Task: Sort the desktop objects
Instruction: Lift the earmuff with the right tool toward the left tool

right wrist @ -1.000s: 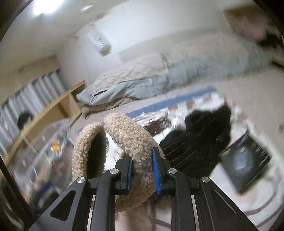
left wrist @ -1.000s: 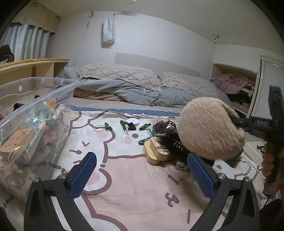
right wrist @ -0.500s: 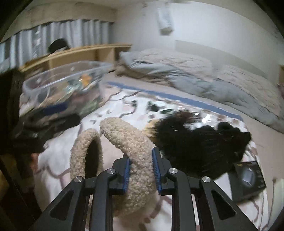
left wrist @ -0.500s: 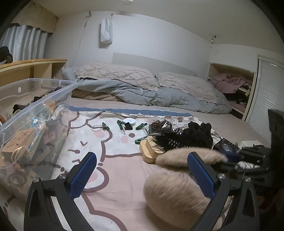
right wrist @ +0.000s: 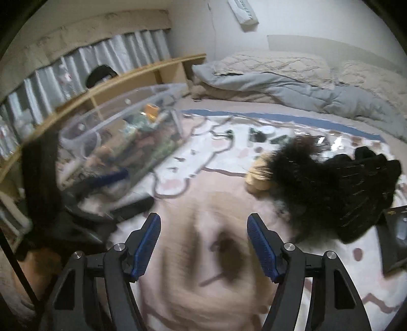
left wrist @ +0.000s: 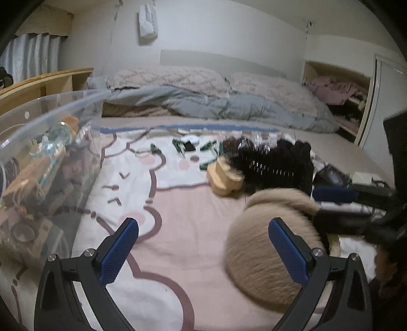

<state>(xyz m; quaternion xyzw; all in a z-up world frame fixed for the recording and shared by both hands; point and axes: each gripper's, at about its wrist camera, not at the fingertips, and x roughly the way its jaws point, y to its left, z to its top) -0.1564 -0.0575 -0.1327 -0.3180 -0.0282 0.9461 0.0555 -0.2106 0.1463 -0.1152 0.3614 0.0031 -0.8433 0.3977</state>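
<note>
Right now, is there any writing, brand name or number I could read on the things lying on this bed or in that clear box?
No text can be read in either view.
Flat black box at the right edge: any print on it is too blurred to read.
Brown cardboard pieces inside the clear plastic storage bin: any marks are too small and smeared.
White pouch hanging on the wall: no lettering can be made out.
</note>
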